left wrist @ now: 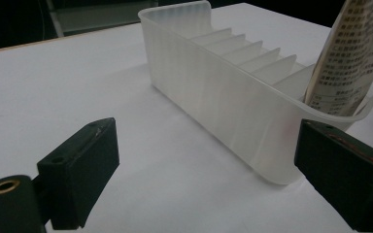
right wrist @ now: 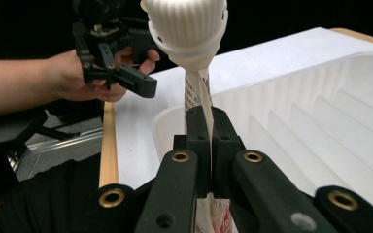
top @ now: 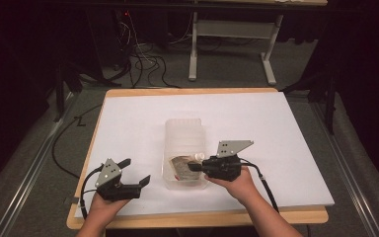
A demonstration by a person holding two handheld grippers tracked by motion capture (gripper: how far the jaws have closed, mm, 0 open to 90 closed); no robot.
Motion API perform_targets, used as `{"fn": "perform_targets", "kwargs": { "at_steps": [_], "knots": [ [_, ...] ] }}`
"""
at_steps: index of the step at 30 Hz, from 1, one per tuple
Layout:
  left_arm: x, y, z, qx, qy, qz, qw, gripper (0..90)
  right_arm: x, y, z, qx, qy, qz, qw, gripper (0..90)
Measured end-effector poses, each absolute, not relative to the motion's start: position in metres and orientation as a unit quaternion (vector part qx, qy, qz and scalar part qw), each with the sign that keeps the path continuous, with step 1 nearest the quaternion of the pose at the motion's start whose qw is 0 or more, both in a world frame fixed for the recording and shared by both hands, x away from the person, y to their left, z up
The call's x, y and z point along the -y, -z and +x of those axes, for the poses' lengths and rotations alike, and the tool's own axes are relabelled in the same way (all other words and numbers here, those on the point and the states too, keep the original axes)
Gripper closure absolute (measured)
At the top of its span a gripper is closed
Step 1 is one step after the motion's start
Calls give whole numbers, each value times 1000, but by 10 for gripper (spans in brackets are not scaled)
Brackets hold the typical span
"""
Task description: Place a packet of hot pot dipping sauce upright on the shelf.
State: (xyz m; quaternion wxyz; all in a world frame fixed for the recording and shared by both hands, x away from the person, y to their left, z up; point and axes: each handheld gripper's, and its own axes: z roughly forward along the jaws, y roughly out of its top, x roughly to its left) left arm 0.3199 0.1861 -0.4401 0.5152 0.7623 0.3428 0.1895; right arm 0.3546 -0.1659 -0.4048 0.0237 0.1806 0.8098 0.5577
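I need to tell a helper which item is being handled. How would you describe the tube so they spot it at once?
On the white table stands a translucent ribbed bin. At its near end, the right gripper pinches a flattened tube with a white ribbed cap and printed text.

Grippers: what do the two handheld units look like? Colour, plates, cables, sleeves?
Both are matte black. The left gripper and right gripper each carry a grey three-cornered plate with small holes on top and trail a black cable. Jaws are blocky black pads; brass-coloured eyelets sit in the linkage. Forearms are bare, no sleeves in view.
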Motion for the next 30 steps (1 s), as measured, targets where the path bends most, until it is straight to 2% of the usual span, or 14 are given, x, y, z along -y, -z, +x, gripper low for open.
{"fn": "perform_targets", "kwargs": {
  "at_steps": [12,30],
  "knots": [
    [-188,440,320,-344,-191,759,519,96,157,424,355,-822,-538,185,20,900],
    [-185,441,319,-345,-190,761,515,96,167,427,347,-817,-540,198,37,867]
  ]
}}
